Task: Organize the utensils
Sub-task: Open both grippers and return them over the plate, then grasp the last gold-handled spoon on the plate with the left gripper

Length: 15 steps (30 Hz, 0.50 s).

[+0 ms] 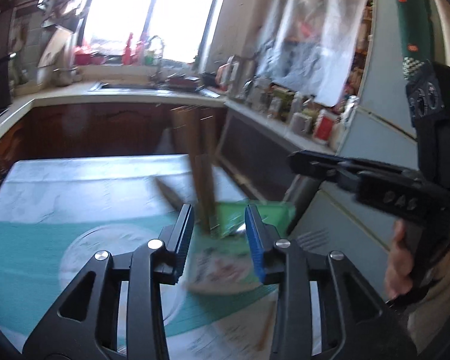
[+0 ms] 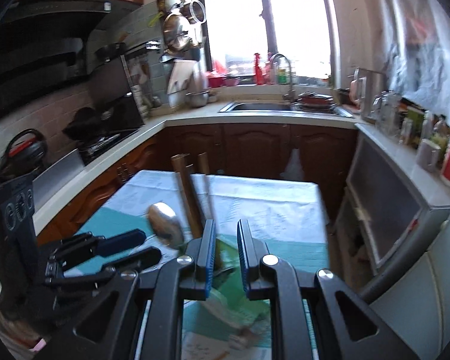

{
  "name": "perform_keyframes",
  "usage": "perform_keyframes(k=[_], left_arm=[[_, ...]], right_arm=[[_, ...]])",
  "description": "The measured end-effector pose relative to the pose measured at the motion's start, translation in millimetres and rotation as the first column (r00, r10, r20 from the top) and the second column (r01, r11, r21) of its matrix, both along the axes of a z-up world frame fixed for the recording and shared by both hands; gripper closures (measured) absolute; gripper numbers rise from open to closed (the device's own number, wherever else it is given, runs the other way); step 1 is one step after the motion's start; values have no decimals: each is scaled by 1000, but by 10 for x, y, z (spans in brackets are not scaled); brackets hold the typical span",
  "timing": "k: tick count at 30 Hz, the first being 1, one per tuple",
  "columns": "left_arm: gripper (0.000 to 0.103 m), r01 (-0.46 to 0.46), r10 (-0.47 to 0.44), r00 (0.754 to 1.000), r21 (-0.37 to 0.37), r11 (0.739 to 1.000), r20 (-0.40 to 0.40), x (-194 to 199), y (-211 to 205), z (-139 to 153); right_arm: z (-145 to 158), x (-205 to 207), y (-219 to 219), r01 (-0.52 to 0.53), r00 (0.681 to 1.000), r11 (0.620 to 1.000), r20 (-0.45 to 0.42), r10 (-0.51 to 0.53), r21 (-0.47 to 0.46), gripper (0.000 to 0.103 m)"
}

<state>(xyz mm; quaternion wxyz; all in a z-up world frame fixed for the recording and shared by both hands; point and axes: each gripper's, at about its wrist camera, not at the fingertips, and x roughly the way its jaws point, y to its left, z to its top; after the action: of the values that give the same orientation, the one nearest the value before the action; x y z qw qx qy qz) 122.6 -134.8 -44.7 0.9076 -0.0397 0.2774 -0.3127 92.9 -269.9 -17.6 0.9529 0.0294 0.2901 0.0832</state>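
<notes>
At the bottom centre of the left wrist view, the left gripper [image 1: 220, 241] stands with its blue-padded jaws spread and nothing between them. In the right wrist view the right gripper [image 2: 226, 258] fills the lower middle, jaws parted by a narrower gap and likewise empty.

Just beyond both grippers, at frame centre, sits a green box-like holder [image 1: 255, 216], blurred, on the white and teal tablecloth [image 1: 75, 186]. Rising from it are brown wooden utensil handles [image 2: 192, 198], leaning slightly; a rounded silver metal ladle bowl [image 2: 165, 222] shows just left of them. Whether the ladle stands in the holder or lies beside it cannot be told.

The wooden handles look light, stiff and not slippery; I would take one at mid-shaft, above the holder's rim. The polished ladle is likely slicker, so its stem suits the pads better than the bowl. The holder itself seems light and could tip if a handle is pulled sideways.

Further back, toward the upper centre, a steel sink [image 2: 255, 106] lies beneath the bright window.
</notes>
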Motion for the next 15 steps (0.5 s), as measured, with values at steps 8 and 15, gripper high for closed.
perform_keyframes(k=[8, 15], left_arm=[[71, -123, 160, 950, 152, 981, -269, 185, 1066, -436], [71, -102, 248, 846, 312, 945, -473, 415, 1567, -972]], right_arm=[[-369, -17, 242, -69, 987, 991, -135, 84, 115, 88], [-800, -131, 313, -21, 954, 985, -290, 71, 173, 88]])
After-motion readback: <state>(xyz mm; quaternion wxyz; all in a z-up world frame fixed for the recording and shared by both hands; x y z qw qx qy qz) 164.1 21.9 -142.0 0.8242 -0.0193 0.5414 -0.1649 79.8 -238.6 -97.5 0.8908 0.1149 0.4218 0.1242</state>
